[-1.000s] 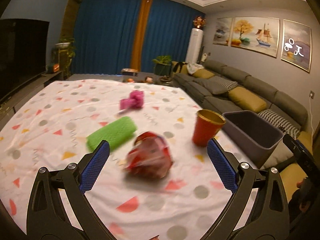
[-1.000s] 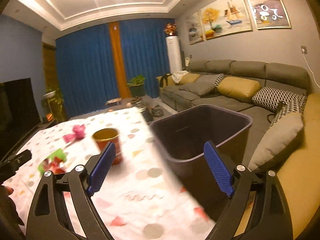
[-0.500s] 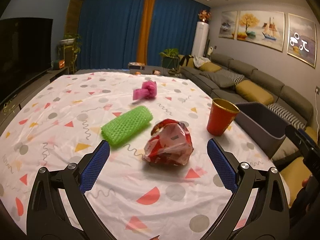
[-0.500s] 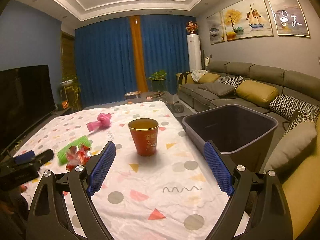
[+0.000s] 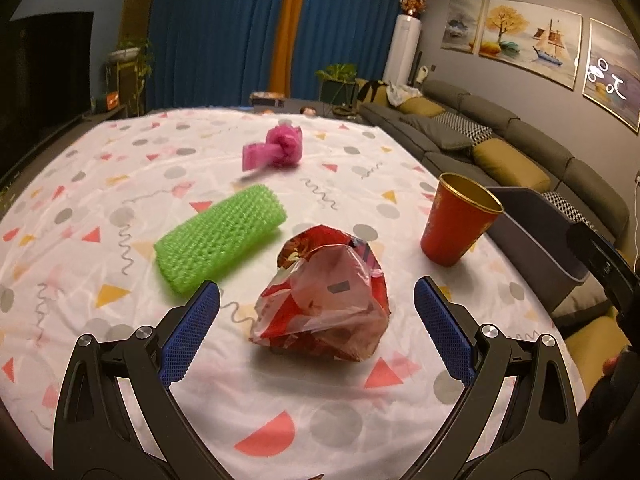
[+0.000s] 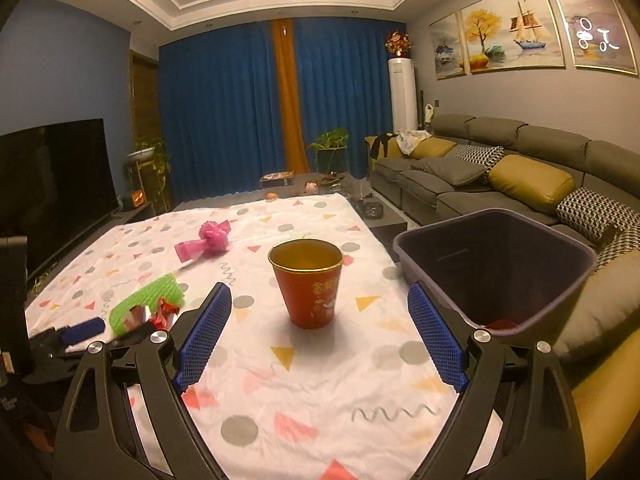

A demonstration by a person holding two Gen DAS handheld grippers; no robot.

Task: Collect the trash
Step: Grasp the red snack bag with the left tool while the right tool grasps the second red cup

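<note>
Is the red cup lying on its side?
No, the red cup stands upright on the tablecloth, its open mouth facing up.

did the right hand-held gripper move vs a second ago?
Yes. The right hand-held gripper swung left, off the bin: the red cup, earlier off to its left, now sits centred between its open jaws.

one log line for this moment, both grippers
left gripper: open, wrapper ahead | right gripper: open, cup ahead | bin: beside table
</note>
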